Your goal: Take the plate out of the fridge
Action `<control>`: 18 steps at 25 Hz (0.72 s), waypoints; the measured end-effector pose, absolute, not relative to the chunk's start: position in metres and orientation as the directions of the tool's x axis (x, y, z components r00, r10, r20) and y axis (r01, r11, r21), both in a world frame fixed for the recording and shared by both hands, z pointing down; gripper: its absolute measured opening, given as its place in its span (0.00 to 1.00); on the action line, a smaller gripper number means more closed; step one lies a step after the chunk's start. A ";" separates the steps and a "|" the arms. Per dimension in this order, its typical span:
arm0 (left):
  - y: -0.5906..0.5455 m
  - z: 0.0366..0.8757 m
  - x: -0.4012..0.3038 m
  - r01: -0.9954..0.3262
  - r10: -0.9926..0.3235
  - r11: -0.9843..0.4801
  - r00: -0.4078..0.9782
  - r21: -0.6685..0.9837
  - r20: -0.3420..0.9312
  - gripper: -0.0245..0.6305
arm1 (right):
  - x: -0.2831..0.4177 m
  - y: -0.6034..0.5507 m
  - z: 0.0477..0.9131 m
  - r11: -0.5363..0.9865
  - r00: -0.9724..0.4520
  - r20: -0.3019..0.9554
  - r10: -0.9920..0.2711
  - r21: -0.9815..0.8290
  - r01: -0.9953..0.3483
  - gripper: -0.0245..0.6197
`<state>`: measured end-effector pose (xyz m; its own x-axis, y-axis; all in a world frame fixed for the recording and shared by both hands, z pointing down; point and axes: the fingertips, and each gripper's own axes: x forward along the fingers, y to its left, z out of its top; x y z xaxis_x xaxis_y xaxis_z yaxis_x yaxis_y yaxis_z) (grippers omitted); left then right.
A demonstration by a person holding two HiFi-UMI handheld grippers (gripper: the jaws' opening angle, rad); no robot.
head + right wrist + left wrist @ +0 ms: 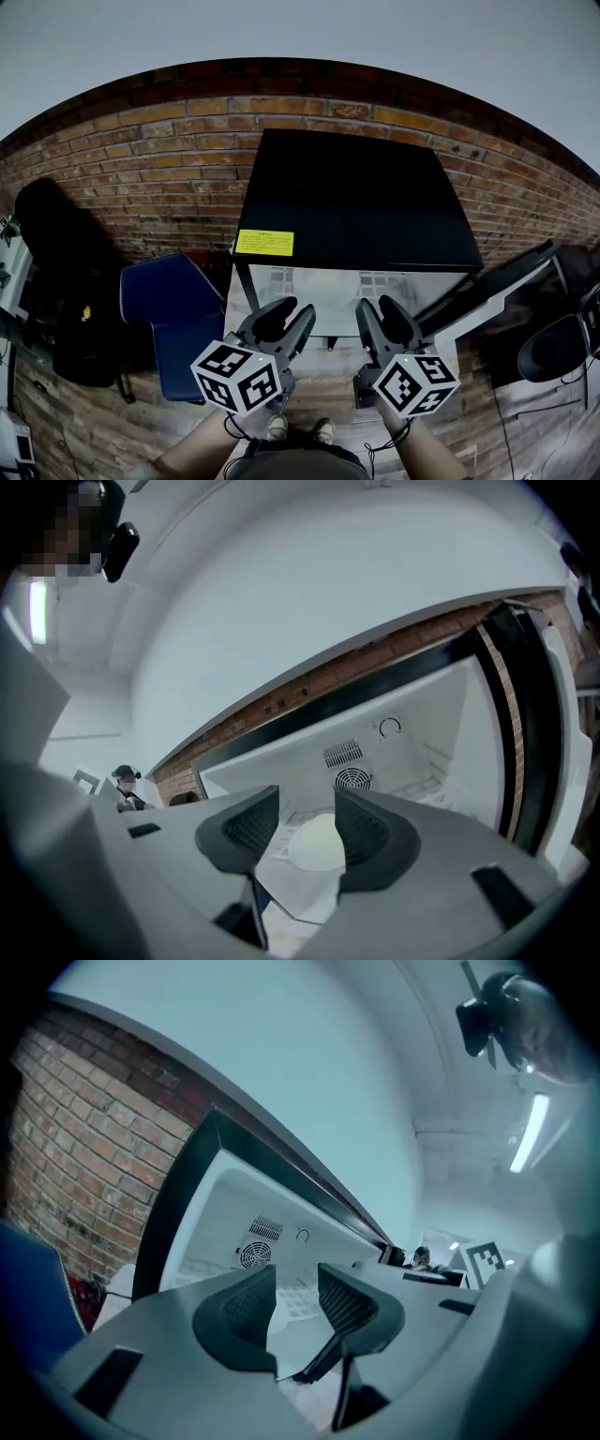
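Note:
A small black fridge point(356, 202) stands open against a brick wall, and its white inside point(328, 286) faces me. In the right gripper view a white plate point(317, 844) lies on the fridge floor below a round fan grille point(352, 780). I see it through the gap of my right gripper point(307, 829), which is open and empty, a short way in front of it. My left gripper point(295, 1302) is also open with nothing between its fingers, pointing into the fridge's left side. In the head view both grippers, left point(286, 319) and right point(382, 317), hover side by side before the opening, and no plate shows there.
The fridge door point(511, 277) hangs open to the right. A blue chair point(173, 309) stands left of the fridge, with a black bag point(66, 281) further left. A brick wall point(159, 169) runs behind. A dark round object point(553, 347) sits at the far right.

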<state>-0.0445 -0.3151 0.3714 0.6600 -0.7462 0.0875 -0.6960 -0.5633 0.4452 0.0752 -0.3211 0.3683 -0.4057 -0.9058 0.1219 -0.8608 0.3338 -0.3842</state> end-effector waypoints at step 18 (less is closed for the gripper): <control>-0.346 0.446 -0.036 -0.368 -0.755 -0.218 0.650 0.904 0.082 0.35 | 0.080 -0.348 0.444 0.219 -0.434 0.188 -0.881 -0.652 -0.726 0.33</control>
<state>-0.0358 -0.3462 0.4465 0.6501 -0.7555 0.0817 -0.3676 -0.2185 0.9040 0.0805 -0.3480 0.4437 -0.4344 -0.8809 0.1882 -0.7262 0.2189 -0.6517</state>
